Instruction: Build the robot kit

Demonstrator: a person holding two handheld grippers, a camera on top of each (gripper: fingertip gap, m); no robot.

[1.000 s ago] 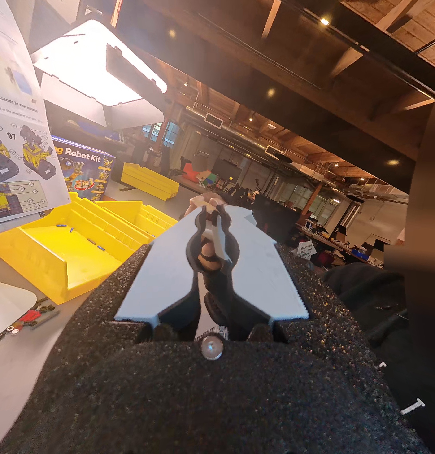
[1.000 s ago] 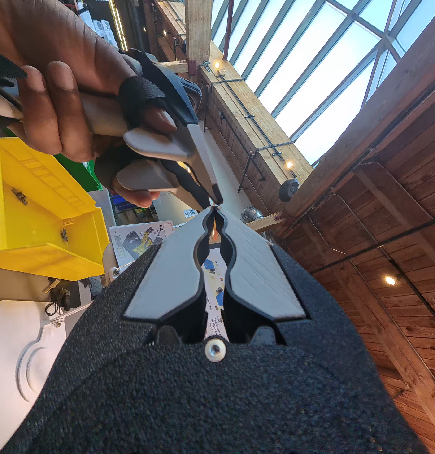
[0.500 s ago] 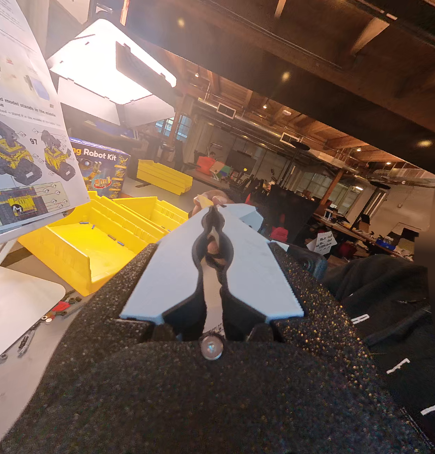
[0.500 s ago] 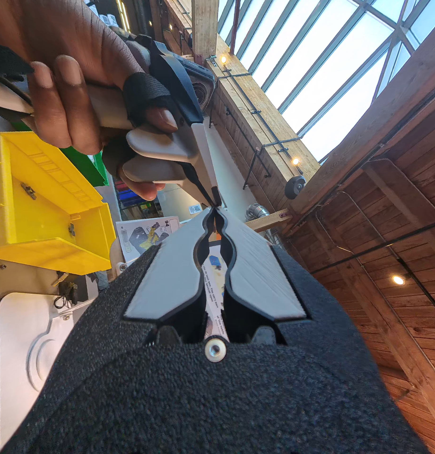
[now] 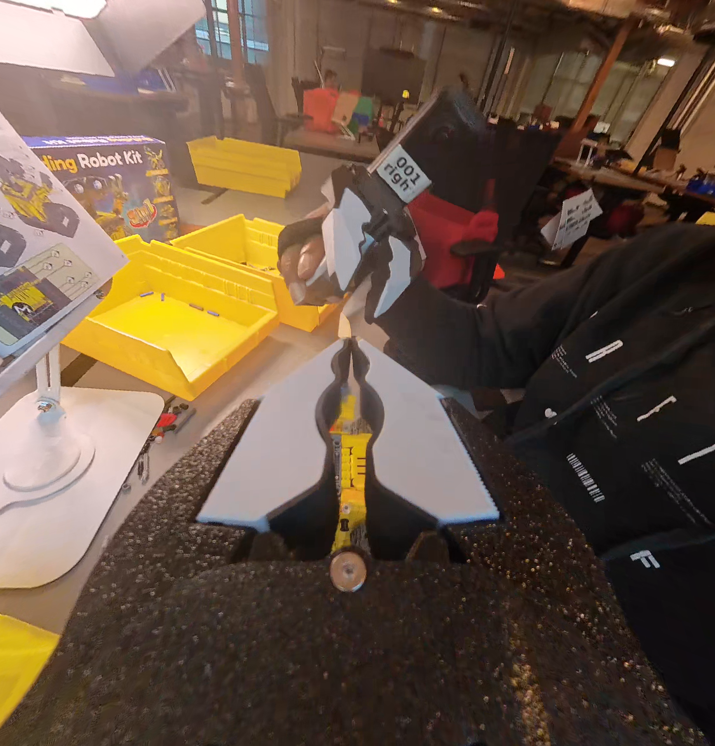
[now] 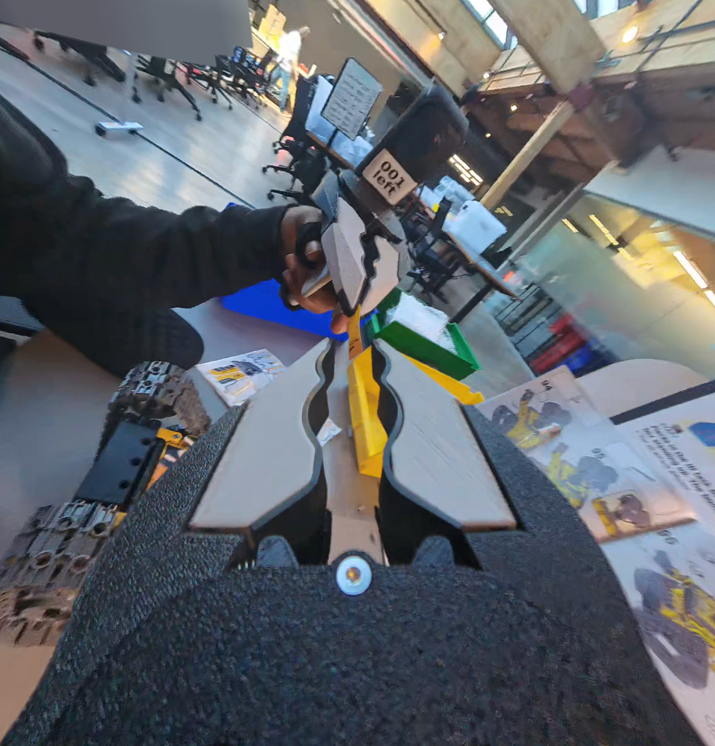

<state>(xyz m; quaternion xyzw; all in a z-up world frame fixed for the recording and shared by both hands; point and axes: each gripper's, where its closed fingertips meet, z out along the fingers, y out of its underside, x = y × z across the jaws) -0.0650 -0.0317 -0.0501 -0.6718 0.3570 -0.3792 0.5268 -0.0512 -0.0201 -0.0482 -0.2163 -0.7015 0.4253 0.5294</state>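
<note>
Left gripper (image 5: 351,350) is pinched tight on a small orange strip (image 6: 354,332), held up over the table (image 5: 105,520). Right gripper (image 6: 352,350) sits slightly parted and empty just below it, seemingly lined up for a handoff.

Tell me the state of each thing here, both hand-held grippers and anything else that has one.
Left hand-held gripper: shut on orange strip.
Right hand-held gripper: open, strip's end between its fingers.
Yellow bin: upright, few small blue pieces inside.
Instruction booklet: open.
</note>
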